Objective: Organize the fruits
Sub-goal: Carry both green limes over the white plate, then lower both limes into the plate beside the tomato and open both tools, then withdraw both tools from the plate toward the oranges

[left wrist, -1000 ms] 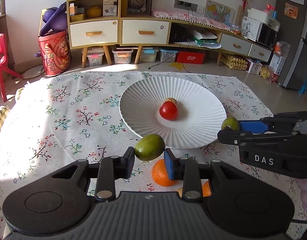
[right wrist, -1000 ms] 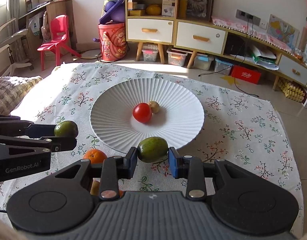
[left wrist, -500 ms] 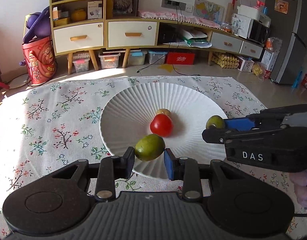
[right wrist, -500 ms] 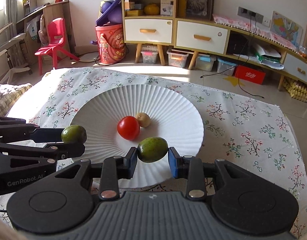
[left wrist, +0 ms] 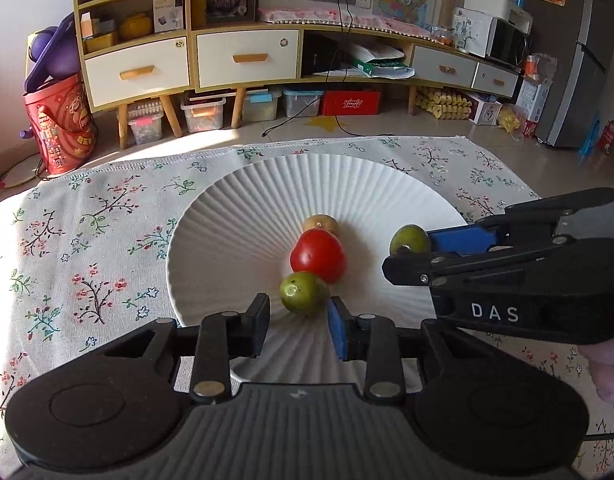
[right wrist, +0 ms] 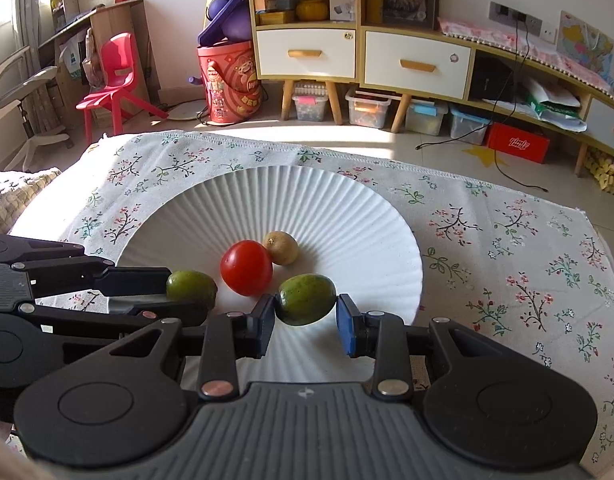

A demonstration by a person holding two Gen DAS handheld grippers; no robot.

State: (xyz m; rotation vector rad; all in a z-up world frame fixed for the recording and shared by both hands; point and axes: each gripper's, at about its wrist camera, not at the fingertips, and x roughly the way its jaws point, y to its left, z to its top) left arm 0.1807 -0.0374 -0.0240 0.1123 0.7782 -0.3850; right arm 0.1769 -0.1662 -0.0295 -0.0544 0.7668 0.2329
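Left tool [left wrist: 295,320] has spread open, its green fruit [left wrist: 303,293] sitting on the white plate [left wrist: 227,216] just ahead, touching the tomato [left wrist: 318,255], while the right tool [right wrist: 305,322] grips another green fruit [right wrist: 305,299] crosswise, long axis left-to-right, right over the plate's near side.

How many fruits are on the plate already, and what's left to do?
Done: a red tomato and a small brown fruit lie on the white plate. A green fruit rests beside the tomato, just past the left tongs, which look loosened. In hand: the right tongs grip a second green fruit over the plate. Left: setting that one down.
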